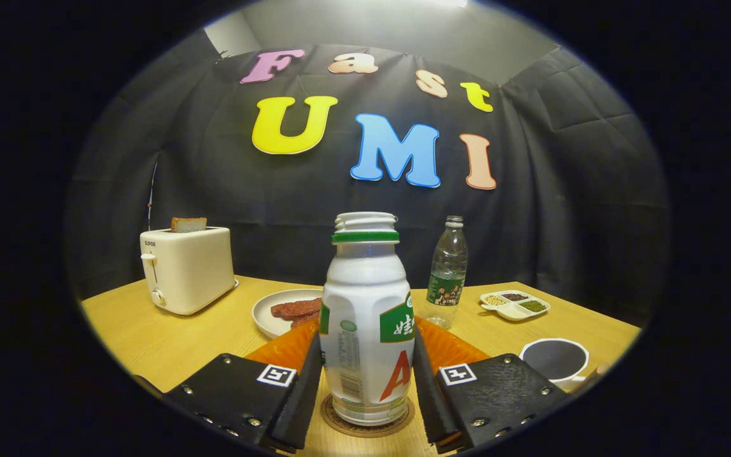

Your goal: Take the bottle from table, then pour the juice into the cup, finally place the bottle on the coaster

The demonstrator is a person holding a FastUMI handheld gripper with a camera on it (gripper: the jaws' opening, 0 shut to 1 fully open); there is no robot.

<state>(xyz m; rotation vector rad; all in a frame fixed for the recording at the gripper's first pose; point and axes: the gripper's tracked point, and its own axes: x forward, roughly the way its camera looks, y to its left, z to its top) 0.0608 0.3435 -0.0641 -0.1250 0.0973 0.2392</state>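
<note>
A white juice bottle (pixel 367 330) with a green neck ring and no cap stands upright on a round brown coaster (pixel 331 416). My gripper (pixel 366 346) holds it, one finger pressed against each side of its body. The bottle's base rests flat on the coaster between the fingers. A white cup (pixel 556 359) with a dark inside stands on the table to the right, just beyond the right finger.
An orange mat (pixel 284 350) lies behind the bottle. Beyond it are a plate with meat slices (pixel 280 312), a white toaster holding bread (pixel 186 270) on the left, a clear water bottle (pixel 447 273) and a divided dish of grains (pixel 515 304) on the right.
</note>
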